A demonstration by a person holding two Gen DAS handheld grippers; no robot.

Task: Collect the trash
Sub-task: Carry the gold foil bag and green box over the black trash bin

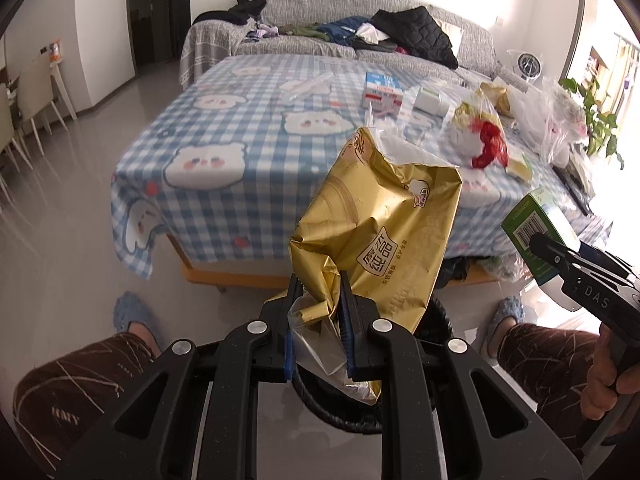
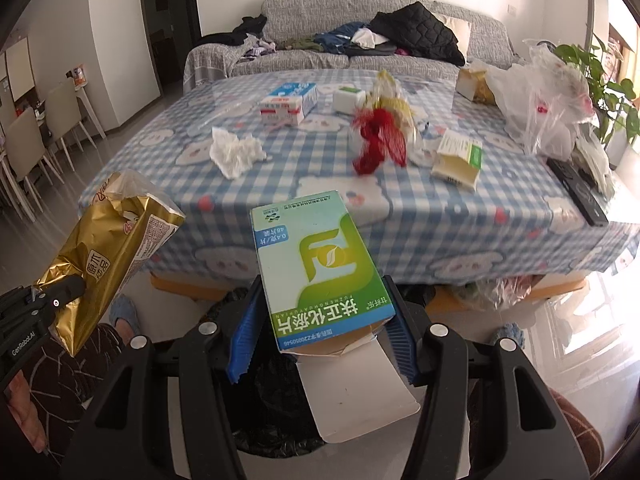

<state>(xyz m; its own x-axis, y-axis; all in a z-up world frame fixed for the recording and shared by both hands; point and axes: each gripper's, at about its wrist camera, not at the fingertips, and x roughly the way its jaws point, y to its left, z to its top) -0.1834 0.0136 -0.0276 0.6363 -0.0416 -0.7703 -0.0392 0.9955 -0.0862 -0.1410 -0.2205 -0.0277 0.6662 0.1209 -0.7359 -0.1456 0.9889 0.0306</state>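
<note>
1. Far left, the left gripper (image 1: 320, 312) has its fingers (image 1: 294, 300) squeezed nearly together on the crumpled bottom end of a gold wrapper (image 1: 380, 224). The bag sticks up and away from the fingers, torn open at the top, in the air in front of the counter (image 1: 248, 120).
2. Right below both grippers sits a bin with a black liner (image 2: 272, 400) on the floor, between the person's knees (image 1: 76, 384). Wrapper and box both hang just above it.
3. The right gripper (image 2: 316, 344) has its fingers (image 2: 242, 344) about half open and clamped on the sides of a green and white medicine box (image 2: 320, 268). The box's end flap hangs open toward the camera.
4. Still on the checked counter cloth: crumpled white tissue (image 2: 236, 152), a blue and white carton (image 2: 290, 102), a red mesh bundle (image 2: 380, 136), another opened small box (image 2: 458, 158), clear plastic bags (image 2: 544, 108) and a black remote (image 2: 576, 190) at the right edge.
</note>
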